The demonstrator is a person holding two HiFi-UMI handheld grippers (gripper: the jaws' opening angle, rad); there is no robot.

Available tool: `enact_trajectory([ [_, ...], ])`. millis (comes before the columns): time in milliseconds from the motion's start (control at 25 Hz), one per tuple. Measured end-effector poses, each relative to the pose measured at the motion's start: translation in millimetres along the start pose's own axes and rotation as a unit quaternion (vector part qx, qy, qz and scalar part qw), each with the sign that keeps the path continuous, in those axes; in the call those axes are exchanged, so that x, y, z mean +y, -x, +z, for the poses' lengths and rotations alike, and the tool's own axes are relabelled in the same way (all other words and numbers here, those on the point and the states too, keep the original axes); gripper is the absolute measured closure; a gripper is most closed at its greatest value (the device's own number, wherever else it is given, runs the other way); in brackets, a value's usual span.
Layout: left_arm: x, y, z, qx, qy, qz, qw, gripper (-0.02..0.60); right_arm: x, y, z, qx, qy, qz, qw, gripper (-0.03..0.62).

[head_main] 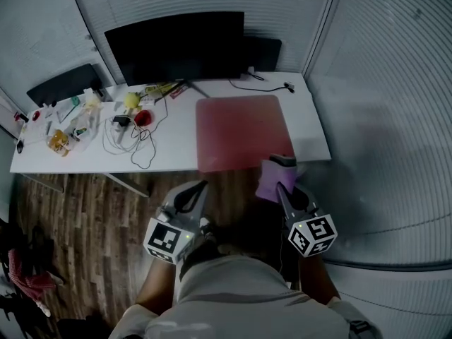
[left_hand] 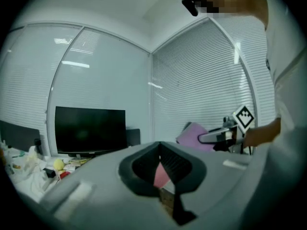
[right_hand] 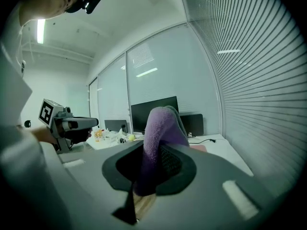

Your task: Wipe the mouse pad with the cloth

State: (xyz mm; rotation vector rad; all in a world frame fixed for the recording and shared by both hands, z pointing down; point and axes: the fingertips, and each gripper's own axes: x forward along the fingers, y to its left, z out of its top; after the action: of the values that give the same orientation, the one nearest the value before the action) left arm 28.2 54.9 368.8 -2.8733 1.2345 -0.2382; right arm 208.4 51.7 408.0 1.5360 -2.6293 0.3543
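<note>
Both jaws of the right gripper pinch a fuzzy purple cloth at the near right corner of the flat red rectangular mouse pad (it lies on the white desk, before a black monitor). The left gripper, short of the desk edge, has its jaws pressed together on nothing.

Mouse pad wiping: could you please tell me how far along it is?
Done: the cloth is picked up, clamped in the right gripper. In hand: it is held at the near right corner of the mouse pad, not on it. Left: all the wiping. The left gripper is shut, empty.
</note>
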Motion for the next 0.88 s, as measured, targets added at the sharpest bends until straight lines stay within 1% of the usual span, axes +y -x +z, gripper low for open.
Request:
enact_trajectory([
  [80, 29, -17, 6, -0.009, 0.005, 0.0, 0.9999, 0.578, -7, -29, 11, 0.004, 0.004, -0.006, 1.0, 0.545],
  [200, 73, -34, 10, -0.009, 0.004, -0.008, 0.9999, 0.578, -13, -77, 29, 0.008, 0.007, -0.015, 1.0, 0.545],
  [360, 128, -45, 5, -0.004, -0.013, -0.026, 0.9996, 0.578, -4, -144, 41, 0.02, 0.011, -0.01, 1.0, 0.545],
  [440, 158, -51, 5, -0.009, -0.012, -0.028, 0.9995, 0.578, 0, -178, 44, 0.03, 0.015, -0.007, 0.999, 0.545],
  [640, 222, -56, -10, -0.004, 0.0, -0.018, 0.9998, 0.578, 6, -245, 50, 0.045, 0.024, -0.005, 0.999, 0.545],
  [800, 257, -57, -18, -0.004, 0.024, 0.001, 0.9997, 0.578, 11, -284, 47, 0.07, 0.026, 0.011, 0.997, 0.545],
  [880, 272, -60, -20, -0.003, 0.034, 0.01, 0.9994, 0.578, 10, -302, 42, 0.085, 0.022, 0.013, 0.996, 0.545],
])
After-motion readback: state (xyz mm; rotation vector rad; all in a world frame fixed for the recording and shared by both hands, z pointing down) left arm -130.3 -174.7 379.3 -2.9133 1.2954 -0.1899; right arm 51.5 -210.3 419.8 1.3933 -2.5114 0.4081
